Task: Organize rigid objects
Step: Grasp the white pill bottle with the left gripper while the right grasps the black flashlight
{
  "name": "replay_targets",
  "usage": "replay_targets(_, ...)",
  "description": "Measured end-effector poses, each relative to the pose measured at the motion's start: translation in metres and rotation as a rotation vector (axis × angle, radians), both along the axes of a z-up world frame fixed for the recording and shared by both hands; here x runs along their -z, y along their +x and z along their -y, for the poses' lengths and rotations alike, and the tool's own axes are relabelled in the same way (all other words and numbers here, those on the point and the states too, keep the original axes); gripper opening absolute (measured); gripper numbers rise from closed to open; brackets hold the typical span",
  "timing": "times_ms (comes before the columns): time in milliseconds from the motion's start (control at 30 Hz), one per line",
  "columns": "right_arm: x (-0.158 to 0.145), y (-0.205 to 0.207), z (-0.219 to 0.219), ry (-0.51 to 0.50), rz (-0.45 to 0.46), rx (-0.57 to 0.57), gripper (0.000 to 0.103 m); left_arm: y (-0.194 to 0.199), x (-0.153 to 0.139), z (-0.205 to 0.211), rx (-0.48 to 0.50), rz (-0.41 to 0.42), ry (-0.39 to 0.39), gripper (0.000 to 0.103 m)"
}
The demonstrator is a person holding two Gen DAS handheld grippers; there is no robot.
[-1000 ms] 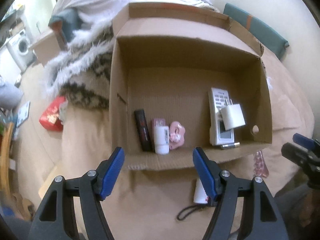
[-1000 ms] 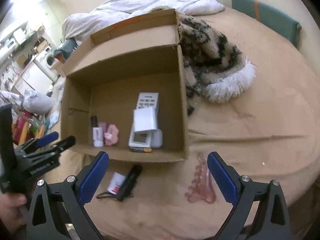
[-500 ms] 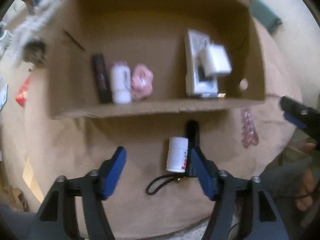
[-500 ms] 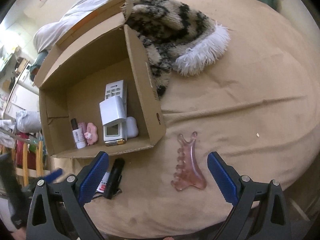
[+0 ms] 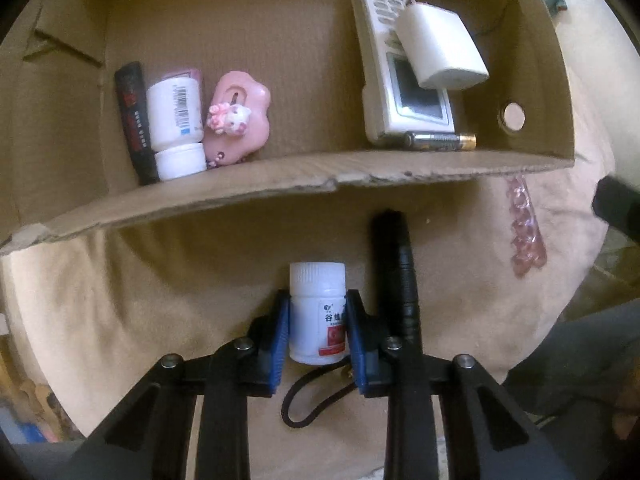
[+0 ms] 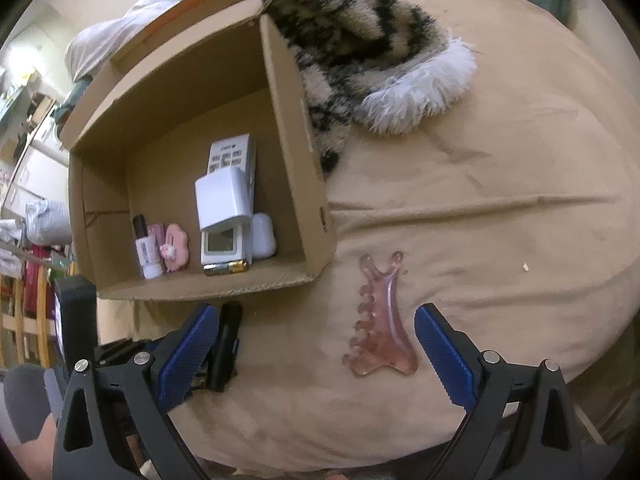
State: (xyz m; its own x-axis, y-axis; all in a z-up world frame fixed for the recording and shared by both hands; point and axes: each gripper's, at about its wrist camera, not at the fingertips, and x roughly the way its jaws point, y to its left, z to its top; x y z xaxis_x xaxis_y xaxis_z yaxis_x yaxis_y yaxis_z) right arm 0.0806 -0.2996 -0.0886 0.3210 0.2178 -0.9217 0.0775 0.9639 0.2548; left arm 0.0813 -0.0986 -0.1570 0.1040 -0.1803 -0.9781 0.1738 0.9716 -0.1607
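The left tool (image 5: 316,322) has its blue pads pressed on both sides of a white pill bottle (image 5: 317,312), which lies on the tan bedsheet (image 6: 500,240) just in front of the cardboard box (image 5: 280,192). The bottle label has a red field & Chinese characters, too small to read in full. A black flashlight (image 5: 396,272) w/ a cord lies just beside it. The right tool (image 6: 316,340) is wide open, holding nothing, over a pink comb-shaped massager (image 6: 380,324). In the box: a white remote (image 5: 400,80), a charger (image 5: 440,50), an AA battery (image 5: 440,141). Behind the box lies a fuzzy black-white blanket (image 6: 360,48).
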Motion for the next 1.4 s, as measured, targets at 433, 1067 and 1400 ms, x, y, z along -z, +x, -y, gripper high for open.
replay_targets(433,0.024,0.003,-0.034,-0.01,-0.106,-0.098,0.103,-0.026,-0.094,-0.044,-0.105,0.209,-0.008,0.024)
replay_targets(1067,0.087,0.01,-0.101,0.148,-0.29,-0.158,0.079,-0.017,-0.088,-0.067,-0.221,0.205,0.021,0.024)
replay_targets(1400,0.087,-0.001,-0.12,-0.01,-0.218,-0.191,0.021,-0.015,-0.082,-0.073,-0.249,0.195,0.031,0.024)
